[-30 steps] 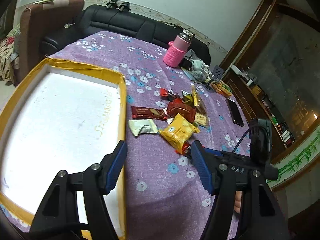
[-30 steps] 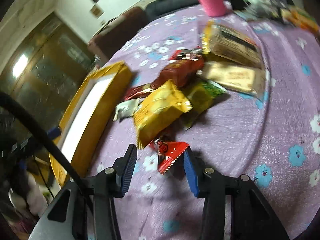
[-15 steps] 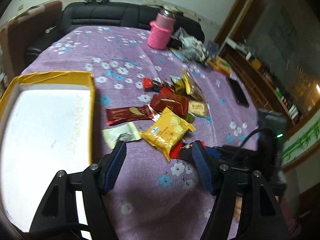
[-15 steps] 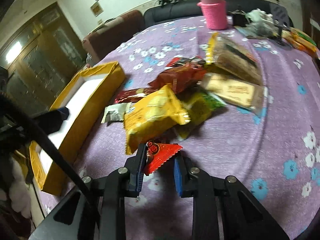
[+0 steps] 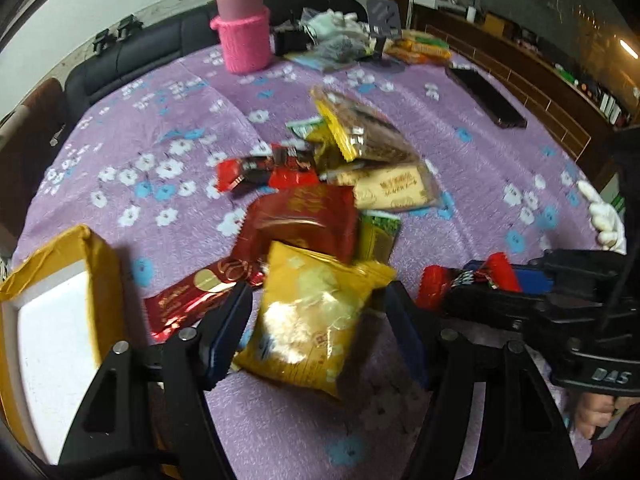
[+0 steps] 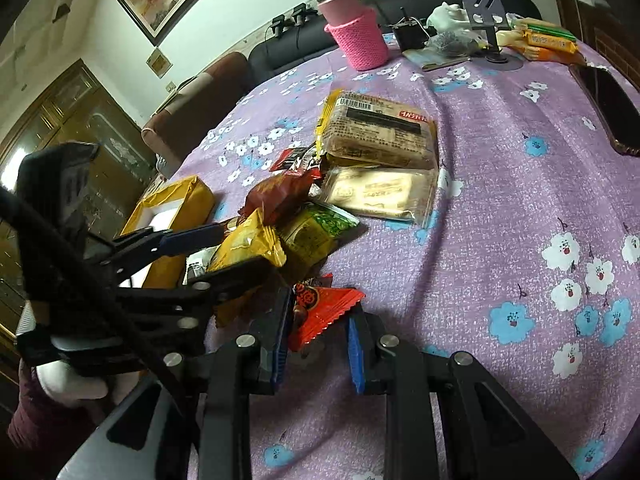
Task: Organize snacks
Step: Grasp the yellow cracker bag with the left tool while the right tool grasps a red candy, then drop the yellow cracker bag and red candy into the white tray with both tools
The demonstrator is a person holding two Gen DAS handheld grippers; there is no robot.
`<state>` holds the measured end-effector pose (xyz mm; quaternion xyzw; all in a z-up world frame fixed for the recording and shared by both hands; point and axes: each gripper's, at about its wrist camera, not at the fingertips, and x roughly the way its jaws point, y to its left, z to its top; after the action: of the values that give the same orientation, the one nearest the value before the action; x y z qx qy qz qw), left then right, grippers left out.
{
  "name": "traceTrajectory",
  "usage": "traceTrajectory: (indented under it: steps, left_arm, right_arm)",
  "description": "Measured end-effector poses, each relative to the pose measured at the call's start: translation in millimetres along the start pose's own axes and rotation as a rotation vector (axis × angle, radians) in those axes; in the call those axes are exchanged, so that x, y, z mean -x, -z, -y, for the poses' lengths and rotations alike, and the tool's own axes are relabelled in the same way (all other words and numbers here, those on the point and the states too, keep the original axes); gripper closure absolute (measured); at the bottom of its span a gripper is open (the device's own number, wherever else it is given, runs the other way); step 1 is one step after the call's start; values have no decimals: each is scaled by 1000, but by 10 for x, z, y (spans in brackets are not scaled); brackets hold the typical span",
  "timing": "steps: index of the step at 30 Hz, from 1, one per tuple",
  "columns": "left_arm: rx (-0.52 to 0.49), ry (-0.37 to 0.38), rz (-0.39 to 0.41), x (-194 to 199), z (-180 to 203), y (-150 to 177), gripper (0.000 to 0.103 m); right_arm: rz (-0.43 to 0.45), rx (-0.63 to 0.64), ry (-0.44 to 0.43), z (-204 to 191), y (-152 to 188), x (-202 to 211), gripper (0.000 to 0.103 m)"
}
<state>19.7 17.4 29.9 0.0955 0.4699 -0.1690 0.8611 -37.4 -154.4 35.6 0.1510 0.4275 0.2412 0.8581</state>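
A pile of snack packets lies on the purple flowered tablecloth (image 6: 520, 208). My left gripper (image 5: 320, 324) is open, its fingers on either side of a yellow snack packet (image 5: 316, 316), not closed on it. My right gripper (image 6: 320, 320) is shut on a small red candy wrapper (image 6: 324, 308), which also shows in the left wrist view (image 5: 464, 276). A yellow-edged box (image 5: 60, 304) with a white inside lies to the left. The pile includes a dark red packet (image 5: 308, 216), a long red bar (image 5: 196, 296), a beige cracker pack (image 6: 380, 192) and a large brown biscuit pack (image 6: 380, 128).
A pink-sleeved flask (image 6: 356, 32) stands at the back of the table. A black phone (image 6: 612, 108) lies at the right. A phone stand (image 6: 488, 12), bags and orange packets (image 6: 544, 40) crowd the back right. A black sofa (image 5: 152, 52) sits behind.
My left gripper has swung right from the box and moved in around the yellow packet. My right gripper closed on the red wrapper and lifted it slightly.
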Motion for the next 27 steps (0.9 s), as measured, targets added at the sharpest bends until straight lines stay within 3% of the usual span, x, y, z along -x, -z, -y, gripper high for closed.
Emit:
traceTrajectory:
  steps: [1,3,4,10,16,21,27]
  left_arm:
    - [-1,2,-14,-30,0,6,34]
    - [-2,-8,-23,-64,2,23,54]
    - [5,-7,-23,-68,-3,21,56]
    - [66,-14,35,111,-46,111,56]
    - [155,16,141,627,-134,366,56]
    - [289,19,225,1126,-478,740,56]
    - [462,-80,270,1527,-1112,1294,56]
  right_arm:
    - [-1,0,-1,2,0,3,79]
    - [-2,-2,0,9,8,3,79]
    - [-3,-4,-2,5,9,0,79]
    - [7,0,4,13,9,-3,79]
    - [27,11,-4,-1,17,13,79]
    - [39,8,22,6,38,-7,79]
    - [72,36,90,-108,77,-9,79]
